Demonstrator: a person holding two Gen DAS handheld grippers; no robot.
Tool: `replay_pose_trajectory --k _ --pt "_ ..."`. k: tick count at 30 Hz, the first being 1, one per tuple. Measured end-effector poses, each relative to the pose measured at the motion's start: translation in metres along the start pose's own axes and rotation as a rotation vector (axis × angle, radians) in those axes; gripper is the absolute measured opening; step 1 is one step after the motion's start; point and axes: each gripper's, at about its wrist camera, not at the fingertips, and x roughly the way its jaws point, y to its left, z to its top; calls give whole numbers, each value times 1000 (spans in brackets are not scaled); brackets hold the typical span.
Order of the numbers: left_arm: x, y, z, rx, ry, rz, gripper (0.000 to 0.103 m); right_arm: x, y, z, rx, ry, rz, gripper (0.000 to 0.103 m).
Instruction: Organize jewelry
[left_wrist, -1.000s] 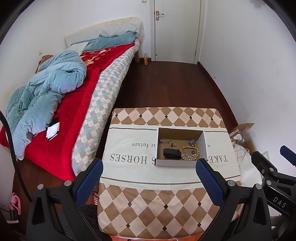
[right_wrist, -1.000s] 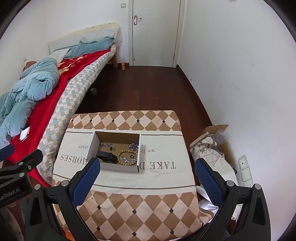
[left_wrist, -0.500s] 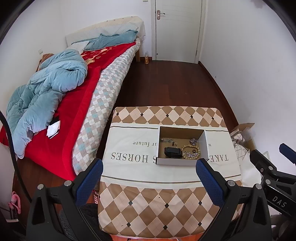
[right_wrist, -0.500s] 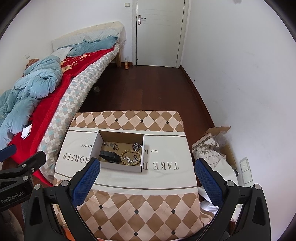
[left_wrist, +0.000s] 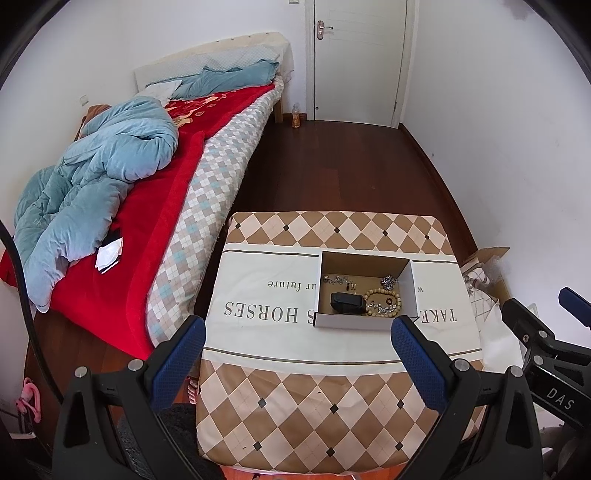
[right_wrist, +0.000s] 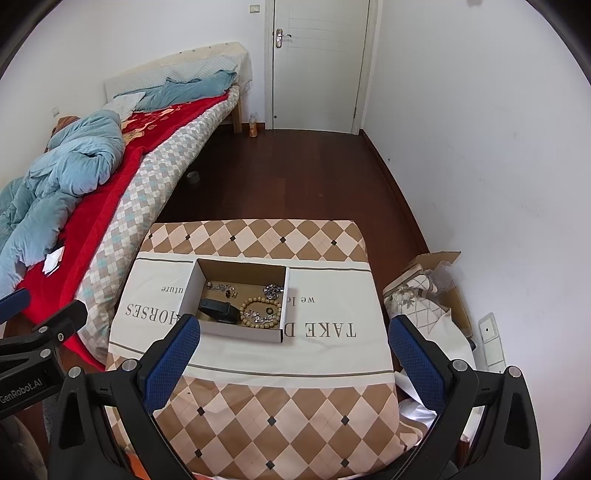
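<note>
An open cardboard box (left_wrist: 364, 323) (right_wrist: 236, 332) sits on the cloth-covered table (left_wrist: 295, 398) (right_wrist: 295, 398). Inside lie a black case (left_wrist: 347, 303) (right_wrist: 218, 310), a wooden bead bracelet (left_wrist: 382, 301) (right_wrist: 258, 314), and silver pieces (left_wrist: 338, 280) (right_wrist: 273, 290). My left gripper (left_wrist: 297, 341) is open and empty, high above the table's near half. My right gripper (right_wrist: 293, 341) is open and empty, also well above the table. Each gripper's side shows in the other's view, the right one (left_wrist: 546, 347) and the left one (right_wrist: 40, 339).
A bed (left_wrist: 155, 221) with a red cover and blue duvet (left_wrist: 92, 177) runs along the left. A cardboard box with cloth (right_wrist: 428, 288) stands on the floor right of the table. A white door (right_wrist: 317, 62) is at the back, with a bottle (right_wrist: 253, 127) beside it.
Both grippers have drifted slightly; the table and box shift a little in each view. Both stay open and empty.
</note>
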Motion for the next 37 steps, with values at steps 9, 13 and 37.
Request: replay_pose_trajectory --k 9,13,37 --pt "0 -1 0 1 -1 0 102 0 -1 -1 -3 2 -3 103" --pt "-1 0 -2 4 -5 -4 102 -1 -2 -1 0 0 -4 103" --pt "-4 6 -4 -2 -4 -24 102 -9 0 0 -15 -1 -13 103"
